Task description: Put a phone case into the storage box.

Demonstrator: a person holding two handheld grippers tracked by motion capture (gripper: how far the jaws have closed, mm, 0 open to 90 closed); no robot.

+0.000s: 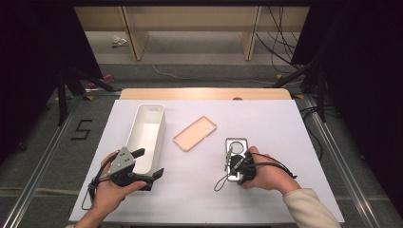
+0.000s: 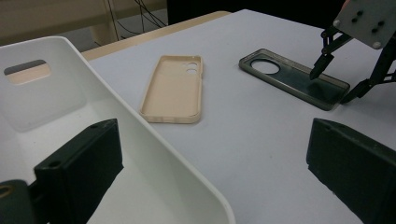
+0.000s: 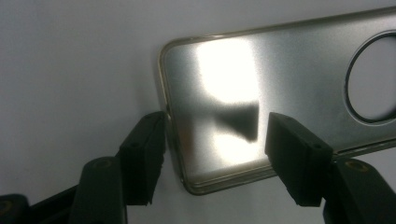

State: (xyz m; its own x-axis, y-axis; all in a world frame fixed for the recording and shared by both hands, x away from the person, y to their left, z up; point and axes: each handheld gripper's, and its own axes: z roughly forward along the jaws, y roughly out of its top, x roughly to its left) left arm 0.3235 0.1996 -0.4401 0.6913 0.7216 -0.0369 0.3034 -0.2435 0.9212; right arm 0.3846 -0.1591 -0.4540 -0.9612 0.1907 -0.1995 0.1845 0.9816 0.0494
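A dark translucent phone case (image 1: 236,142) lies flat at the table's right of middle. My right gripper (image 1: 231,164) points down at its near end. In the right gripper view, one jaw stands just outside the case's (image 3: 280,79) short rim and the other over its inner face, with a wide gap between them, so the right gripper (image 3: 215,149) is open. A beige phone case (image 1: 195,133) lies hollow side up at mid table. My left gripper (image 1: 151,162) is open at the near end of a white bin (image 1: 159,137), one jaw inside and one outside its wall (image 2: 140,140).
The white table top (image 1: 266,118) has bare room at the right and along the front edge. The bin is empty and has a handle slot (image 2: 25,72) in its far end. Black stands and cables stand on the floor behind the table.
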